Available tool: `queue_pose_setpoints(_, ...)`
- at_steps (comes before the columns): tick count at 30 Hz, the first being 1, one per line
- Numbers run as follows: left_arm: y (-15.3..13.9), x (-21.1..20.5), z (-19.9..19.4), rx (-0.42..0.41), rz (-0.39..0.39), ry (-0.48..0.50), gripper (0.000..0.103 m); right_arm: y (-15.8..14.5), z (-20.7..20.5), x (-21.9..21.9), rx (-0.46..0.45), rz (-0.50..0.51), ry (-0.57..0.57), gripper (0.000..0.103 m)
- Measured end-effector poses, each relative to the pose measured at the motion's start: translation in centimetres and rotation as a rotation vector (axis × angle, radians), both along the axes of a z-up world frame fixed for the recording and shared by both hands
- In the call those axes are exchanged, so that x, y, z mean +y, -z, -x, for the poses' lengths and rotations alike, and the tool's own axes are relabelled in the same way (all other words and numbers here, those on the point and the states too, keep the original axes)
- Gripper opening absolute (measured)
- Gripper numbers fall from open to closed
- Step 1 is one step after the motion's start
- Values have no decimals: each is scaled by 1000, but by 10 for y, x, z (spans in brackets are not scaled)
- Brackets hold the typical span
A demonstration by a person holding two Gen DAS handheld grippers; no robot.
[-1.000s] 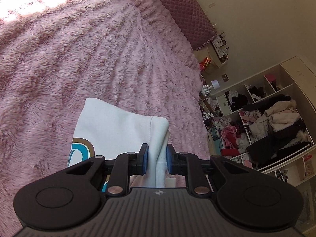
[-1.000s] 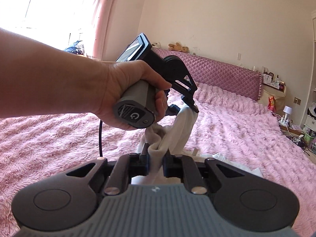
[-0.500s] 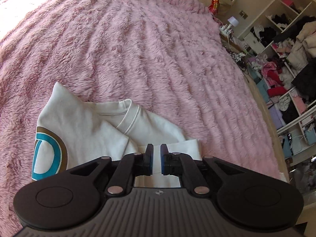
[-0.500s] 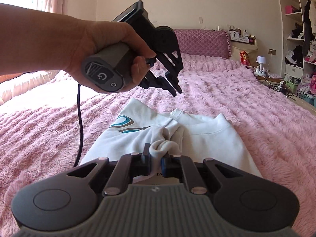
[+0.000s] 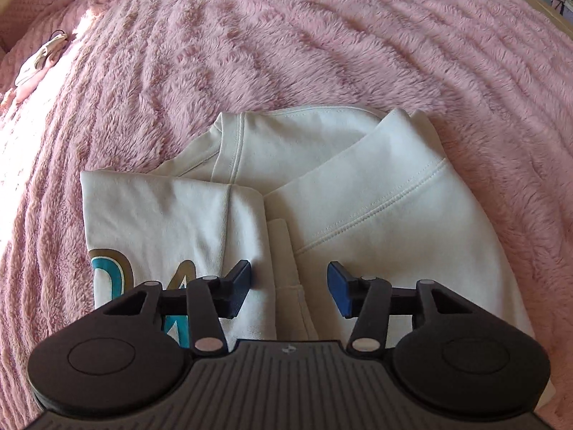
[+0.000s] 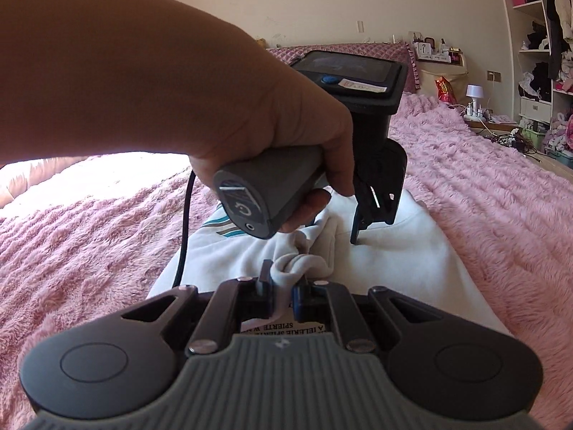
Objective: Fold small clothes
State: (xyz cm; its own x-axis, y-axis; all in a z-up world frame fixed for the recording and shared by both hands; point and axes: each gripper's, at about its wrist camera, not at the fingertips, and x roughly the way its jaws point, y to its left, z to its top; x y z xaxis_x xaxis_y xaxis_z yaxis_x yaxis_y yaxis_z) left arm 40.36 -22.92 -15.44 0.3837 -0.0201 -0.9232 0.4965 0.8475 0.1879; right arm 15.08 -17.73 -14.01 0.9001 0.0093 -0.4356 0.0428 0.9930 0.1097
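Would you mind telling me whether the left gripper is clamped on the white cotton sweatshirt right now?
No, the left gripper hangs open above the white cotton sweatshirt, its blue-padded fingers spread apart with nothing between them.

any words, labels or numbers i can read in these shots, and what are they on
"A TELEKIE SPIERTE W", upside down and cut off, uncertain: tag under the right gripper, which is shut on the white sweatshirt.
Teal and brown print on the sweatshirt: partly hidden, possibly large letters, not readable.
White sticker on the left gripper's housing: too blurred.
Red snack bag by the headboard: too small.
A power symbol, no words: left gripper's handle end.
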Motion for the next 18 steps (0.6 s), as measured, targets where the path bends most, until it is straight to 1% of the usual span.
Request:
queue_pose_setpoints(2, -1, 0, -2, 3, -10, -32, 34, 1, -1, -1, 3, -5, 1, 4)
queue_pose_setpoints(3, -1, 2, -4, 8, -4, -35, 32, 1, -1, -2, 6, -10, 2, 4)
queue_pose_setpoints(4, -1, 3, -5, 18, 9, -38, 27, 2, -2, -4, 8, -17, 2, 4)
queue_pose_setpoints(5, -3, 4, -5, 19, 12, -40, 20, 2, -3, -4, 9, -22, 4, 4)
queue_pose_setpoints(6, -3, 5, -5, 13, 8, -37, 16, 2, -4, -4, 10, -25, 5, 4)
queue_pose_setpoints(9, -8, 7, -2, -19, 26, -45, 12, 0, -5, -6, 8, -34, 8, 4)
queue_pose_setpoints(12, -25, 11, 0, -68, 77, -68, 10, -4, -3, -8, -9, -41, 15, 4)
queue_pose_setpoints(14, -40, 15, -2, -86, 132, -91, 10, -9, 0, -11, -26, -48, 26, 4)
queue_pose_setpoints(17, -64, 15, -9, -78, 231, -121, 10, -17, 4, -21, -54, -65, 60, 4)
queue_pose_setpoints(18, -70, 13, -10, -79, 254, -126, 10, -20, 5, -26, -61, -70, 72, 4)
